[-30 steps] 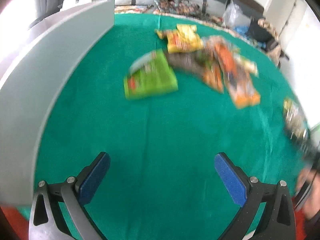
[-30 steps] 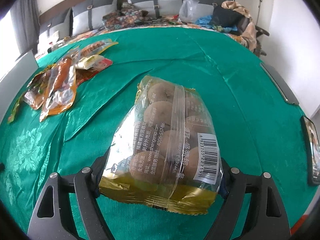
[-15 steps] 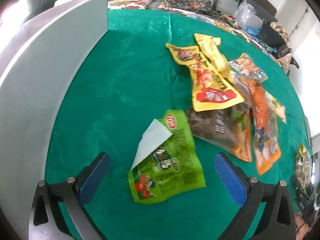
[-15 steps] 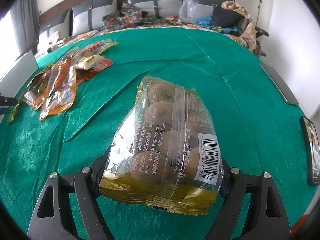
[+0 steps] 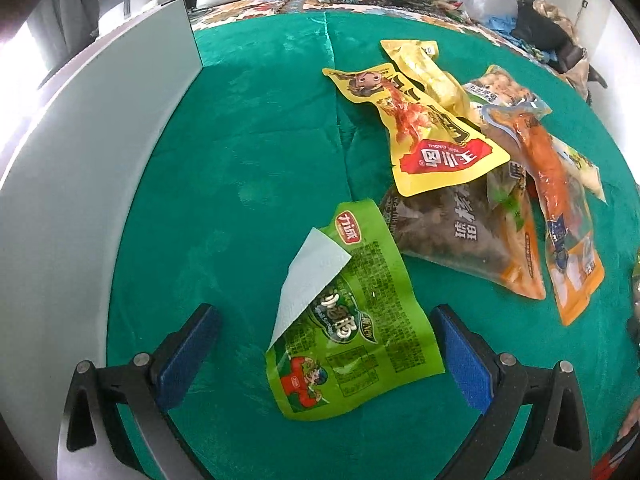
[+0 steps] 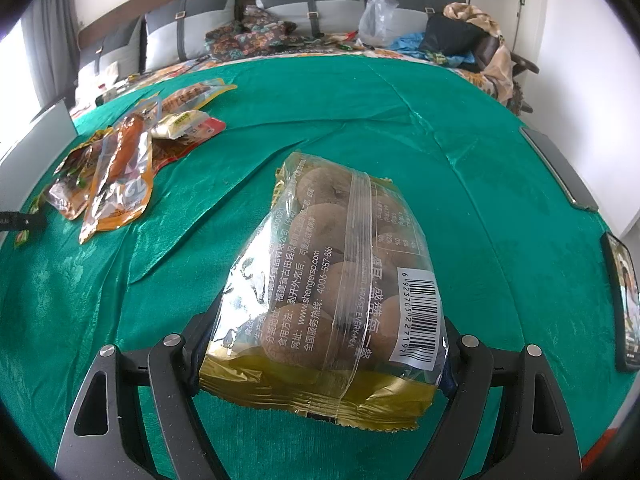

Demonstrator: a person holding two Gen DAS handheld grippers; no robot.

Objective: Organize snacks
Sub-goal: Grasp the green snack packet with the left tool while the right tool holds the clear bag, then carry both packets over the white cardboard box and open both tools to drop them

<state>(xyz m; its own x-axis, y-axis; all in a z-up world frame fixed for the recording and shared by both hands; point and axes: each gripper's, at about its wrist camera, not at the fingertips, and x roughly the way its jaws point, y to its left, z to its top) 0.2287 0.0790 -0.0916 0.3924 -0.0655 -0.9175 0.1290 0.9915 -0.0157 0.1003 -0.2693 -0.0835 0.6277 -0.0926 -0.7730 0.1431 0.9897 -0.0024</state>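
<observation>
In the left wrist view my left gripper [image 5: 326, 344] is open, its blue pads either side of a green snack packet [image 5: 356, 344] with a white folded corner, lying on the green cloth. Beyond it lies a pile: a dark nut bag [image 5: 452, 224], a yellow packet [image 5: 432, 136], an orange sausage pack [image 5: 560, 208]. In the right wrist view my right gripper [image 6: 320, 356] is shut on a clear bag of brown round snacks [image 6: 336, 280], held above the cloth. The pile also shows in the right wrist view [image 6: 116, 168], far left.
A tall white panel [image 5: 80, 168] stands along the left of the table. Two phones [image 6: 620, 300] lie at the table's right edge. A sofa with cushions and clutter [image 6: 280, 20] sits behind the table. The cloth [image 6: 440, 120] is creased.
My left gripper has moved forward over the table until the green packet lies between its open fingers. The right gripper and its bag have stayed still.
</observation>
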